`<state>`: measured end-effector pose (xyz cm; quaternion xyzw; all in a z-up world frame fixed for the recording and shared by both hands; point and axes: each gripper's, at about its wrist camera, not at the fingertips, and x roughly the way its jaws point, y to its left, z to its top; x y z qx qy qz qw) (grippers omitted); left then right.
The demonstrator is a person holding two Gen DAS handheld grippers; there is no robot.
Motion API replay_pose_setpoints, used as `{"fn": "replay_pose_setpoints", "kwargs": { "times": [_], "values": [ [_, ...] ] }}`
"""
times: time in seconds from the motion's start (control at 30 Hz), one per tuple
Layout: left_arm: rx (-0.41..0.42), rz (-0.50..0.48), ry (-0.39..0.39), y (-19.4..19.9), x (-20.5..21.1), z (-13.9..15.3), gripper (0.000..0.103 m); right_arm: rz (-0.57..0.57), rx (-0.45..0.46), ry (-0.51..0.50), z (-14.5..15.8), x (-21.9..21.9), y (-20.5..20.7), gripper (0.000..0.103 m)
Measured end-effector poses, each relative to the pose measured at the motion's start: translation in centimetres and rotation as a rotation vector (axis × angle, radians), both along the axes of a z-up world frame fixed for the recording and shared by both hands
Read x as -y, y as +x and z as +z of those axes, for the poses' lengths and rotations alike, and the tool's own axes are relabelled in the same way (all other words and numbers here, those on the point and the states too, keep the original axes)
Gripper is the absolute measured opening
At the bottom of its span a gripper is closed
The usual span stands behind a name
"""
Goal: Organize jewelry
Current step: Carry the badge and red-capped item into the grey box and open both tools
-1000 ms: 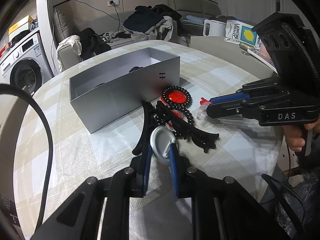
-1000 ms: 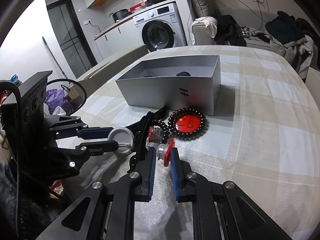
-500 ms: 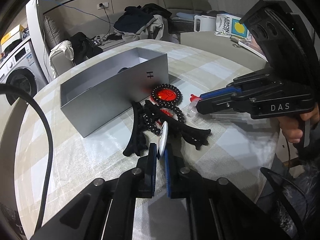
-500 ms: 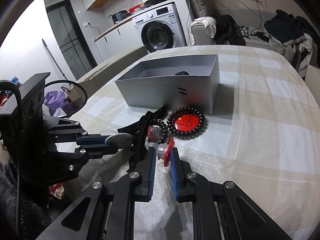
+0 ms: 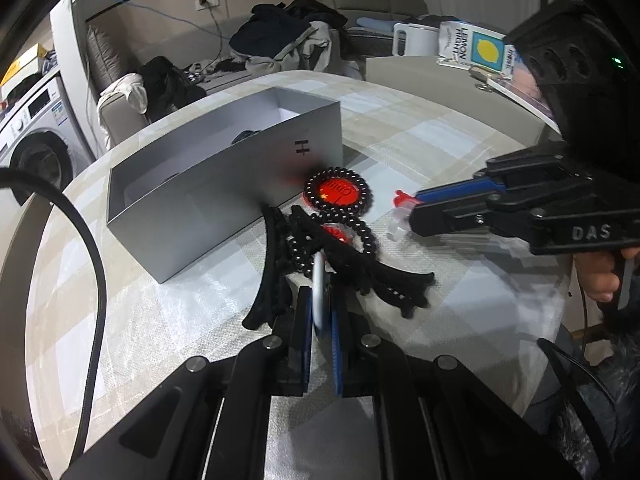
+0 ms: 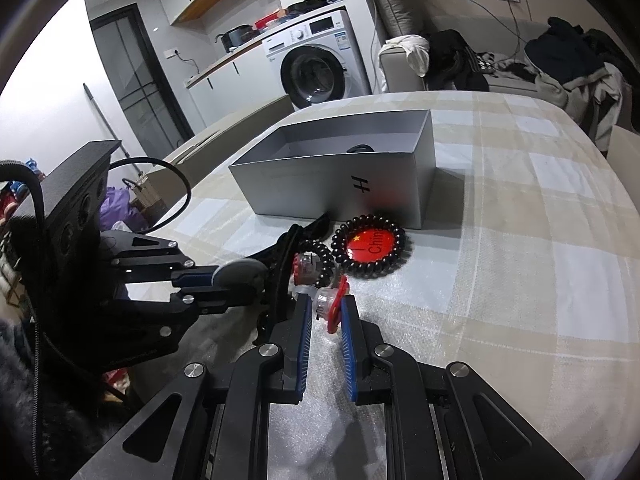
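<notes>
An open grey box (image 5: 224, 168) (image 6: 344, 184) stands on the checked table, with a small dark item inside. In front of it lie a red badge ringed by black beads (image 5: 338, 194) (image 6: 372, 246), a black bead bracelet (image 5: 360, 240) and black hair clips (image 5: 352, 276). My left gripper (image 5: 319, 312) (image 6: 240, 280) is shut on a round silver disc (image 5: 318, 292) (image 6: 236, 272), held edge-on just above the clips. My right gripper (image 6: 324, 312) (image 5: 404, 216) is shut on a small clear and red piece (image 6: 330, 300) (image 5: 400, 210) to the right of the badge.
A washing machine (image 6: 320, 68) and a sofa with clothes (image 5: 280, 40) stand beyond the table. A lemon carton (image 5: 476, 46) and a white jug (image 5: 412, 38) sit on a side surface at the back right. A black cable (image 5: 92, 248) loops at left.
The left gripper has closed on the silver disc, which turned from face-on to edge-on. The right gripper has stayed shut on the red piece, almost still.
</notes>
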<state>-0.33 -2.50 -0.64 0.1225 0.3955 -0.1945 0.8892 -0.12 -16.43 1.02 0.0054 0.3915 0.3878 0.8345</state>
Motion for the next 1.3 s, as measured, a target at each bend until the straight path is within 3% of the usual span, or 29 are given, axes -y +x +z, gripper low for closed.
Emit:
{"fn": "replay_pose_setpoints", "kwargs": {
  "times": [0.23,0.47,0.63,0.83,1.3],
  "values": [
    [0.024,0.008,-0.038,-0.3,-0.5,0.7,0.003,-0.007,-0.003,0.031,0.2,0.3,0.1,0.013],
    [0.077,0.061,-0.148,0.1,-2.5,3.3,0.003,-0.055,0.009,0.106,2.0,0.7,0.9,0.013],
    [0.117,0.119,-0.186,1.2,-3.5,4.7,0.003,-0.119,-0.007,0.171,3.4,1.3,2.5,0.014],
    [0.133,0.200,-0.230,4.4,-4.5,5.4,0.003,-0.198,-0.088,0.240,4.5,1.0,6.2,0.013],
    [0.134,0.262,-0.203,8.5,-5.2,4.5,0.003,-0.196,-0.102,0.123,3.9,-3.8,9.7,0.013]
  ]
}}
